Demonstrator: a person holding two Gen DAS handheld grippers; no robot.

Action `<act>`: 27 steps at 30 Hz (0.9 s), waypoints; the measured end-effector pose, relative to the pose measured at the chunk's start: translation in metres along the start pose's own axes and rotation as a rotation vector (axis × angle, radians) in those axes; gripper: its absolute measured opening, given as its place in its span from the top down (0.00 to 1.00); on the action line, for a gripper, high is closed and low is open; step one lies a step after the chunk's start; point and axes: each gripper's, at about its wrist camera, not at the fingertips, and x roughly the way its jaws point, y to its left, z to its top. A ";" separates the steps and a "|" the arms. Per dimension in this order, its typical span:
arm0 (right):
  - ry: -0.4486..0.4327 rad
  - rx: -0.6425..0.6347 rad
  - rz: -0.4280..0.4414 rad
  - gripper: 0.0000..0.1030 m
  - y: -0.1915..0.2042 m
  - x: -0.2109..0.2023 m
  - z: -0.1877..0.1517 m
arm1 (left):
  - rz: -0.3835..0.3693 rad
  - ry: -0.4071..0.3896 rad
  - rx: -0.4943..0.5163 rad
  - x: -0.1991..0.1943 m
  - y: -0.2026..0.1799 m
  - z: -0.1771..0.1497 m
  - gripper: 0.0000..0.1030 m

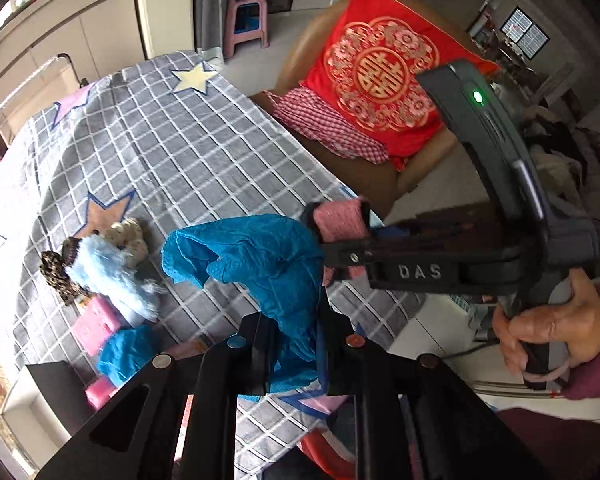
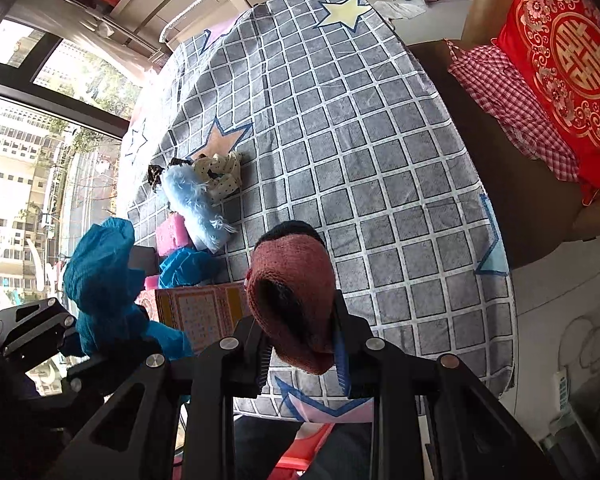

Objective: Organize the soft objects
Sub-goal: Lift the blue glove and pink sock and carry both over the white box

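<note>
My left gripper point(image 1: 296, 356) is shut on a blue cloth point(image 1: 260, 264) and holds it above the table's near edge; the cloth point(image 2: 100, 280) and gripper also show at the left of the right wrist view. My right gripper point(image 2: 300, 344) is shut on a reddish-pink knitted item point(image 2: 292, 292) with a dark inside, held above the table; it shows in the left wrist view point(image 1: 340, 220) too. On the table lie a fluffy light-blue item point(image 1: 112, 276), a cream dotted item point(image 1: 128, 236), a leopard-print item point(image 1: 60, 276), pink sponges point(image 1: 96, 324) and another blue cloth point(image 1: 124, 352).
The table has a grey checked cloth with stars point(image 2: 340, 140). A brown armchair point(image 1: 364, 176) with a red cushion point(image 1: 384, 72) and a red checked cloth point(image 1: 328, 124) stands to the right. An orange box point(image 2: 200, 308) lies at the near edge. A pink stool point(image 1: 246, 20) stands far back.
</note>
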 end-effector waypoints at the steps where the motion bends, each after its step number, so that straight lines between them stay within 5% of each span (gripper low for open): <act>1: 0.005 -0.008 0.000 0.74 -0.002 -0.001 -0.003 | 0.000 0.006 0.005 0.002 -0.005 -0.004 0.83; 13: 0.028 0.006 -0.017 0.74 -0.002 -0.002 -0.046 | -0.044 0.036 0.061 0.011 -0.031 -0.050 0.83; 27: 0.042 0.030 -0.037 0.74 0.076 0.020 -0.121 | -0.049 -0.003 -0.014 -0.029 0.036 -0.149 0.83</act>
